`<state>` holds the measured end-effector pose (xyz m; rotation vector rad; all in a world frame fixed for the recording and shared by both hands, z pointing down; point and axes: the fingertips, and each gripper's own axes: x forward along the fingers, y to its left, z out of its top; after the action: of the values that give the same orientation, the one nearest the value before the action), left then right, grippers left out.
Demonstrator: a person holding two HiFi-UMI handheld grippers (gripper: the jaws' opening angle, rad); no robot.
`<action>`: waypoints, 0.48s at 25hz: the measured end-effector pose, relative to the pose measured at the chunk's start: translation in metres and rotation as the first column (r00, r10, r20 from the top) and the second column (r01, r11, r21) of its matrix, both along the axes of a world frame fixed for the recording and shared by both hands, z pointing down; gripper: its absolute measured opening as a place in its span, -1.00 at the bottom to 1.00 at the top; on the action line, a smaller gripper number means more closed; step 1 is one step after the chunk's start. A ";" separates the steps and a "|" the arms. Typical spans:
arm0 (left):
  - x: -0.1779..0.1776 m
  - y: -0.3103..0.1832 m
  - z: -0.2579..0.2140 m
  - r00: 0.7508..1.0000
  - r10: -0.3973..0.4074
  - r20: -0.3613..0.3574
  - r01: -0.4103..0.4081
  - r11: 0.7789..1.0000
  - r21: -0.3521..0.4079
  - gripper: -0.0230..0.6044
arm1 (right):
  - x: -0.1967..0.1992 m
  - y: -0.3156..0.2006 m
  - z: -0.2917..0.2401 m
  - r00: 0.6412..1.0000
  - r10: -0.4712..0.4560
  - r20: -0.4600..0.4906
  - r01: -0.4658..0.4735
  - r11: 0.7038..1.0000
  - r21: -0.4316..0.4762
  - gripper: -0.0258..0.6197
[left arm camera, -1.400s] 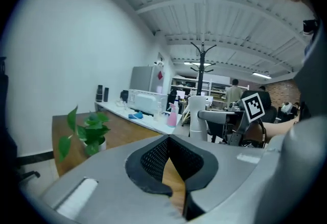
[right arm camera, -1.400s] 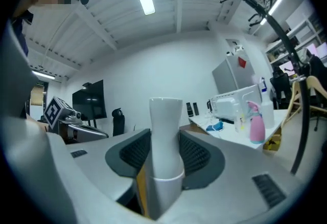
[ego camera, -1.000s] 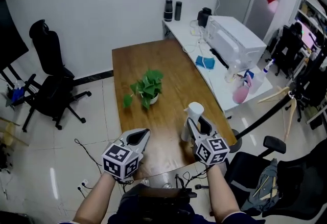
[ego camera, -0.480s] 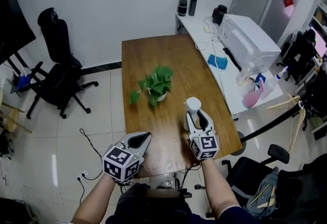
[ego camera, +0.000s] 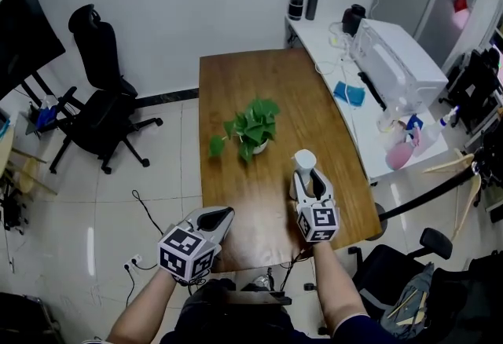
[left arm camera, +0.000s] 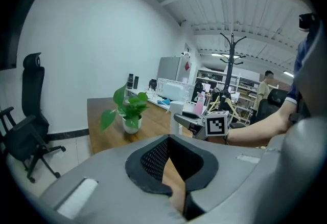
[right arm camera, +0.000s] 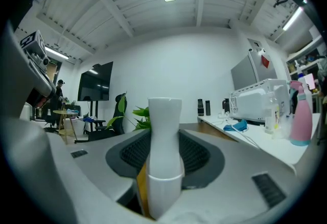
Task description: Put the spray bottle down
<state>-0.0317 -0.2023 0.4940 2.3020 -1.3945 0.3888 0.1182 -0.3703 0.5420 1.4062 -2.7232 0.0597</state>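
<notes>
Compared with a second ago, the right claw (ego camera: pixel 307 182) and the white spray bottle (ego camera: pixel 302 162) it carries have sunk toward the brown wooden surface (ego camera: pixel 244 75). They look smaller in the head view and sit closer to the near right part of that surface. The left claw (ego camera: pixel 221 216) has dipped a little at the lower left of the frame. The bottle stands upright, below and to the right of the green-leaved plant in a white pot (ego camera: pixel 250 129) and apart from it. No view shows whether its base touches the wood.

The right forearm comes up from the bottom edge, and its claw points away from the person, roughly level, with the marker cube facing the camera. In the right gripper view the black pads are clenched on both sides of the bottle's body (right arm camera: pixel 164 156). The left claw points up and to the right, tilted downward, over the near left edge of the surface. Its tips are together around an empty hollow, grasping nothing.
</notes>
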 end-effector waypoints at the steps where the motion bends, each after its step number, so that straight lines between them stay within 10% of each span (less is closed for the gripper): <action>1: 0.000 0.000 0.001 1.000 0.001 -0.004 -0.001 1.000 -0.002 -0.90 | 0.000 0.003 0.000 1.000 0.000 0.001 0.000 1.000 -0.001 -0.33; 12: 0.022 -0.011 0.008 0.997 0.067 -0.048 -0.068 0.998 -0.009 -0.90 | 0.013 0.028 0.006 0.998 0.015 -0.065 -0.017 0.999 -0.030 -0.32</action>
<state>-0.0098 -0.2129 0.5025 2.3388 -1.2921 0.3591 0.1308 -0.3420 0.5479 1.3967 -2.6479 0.0549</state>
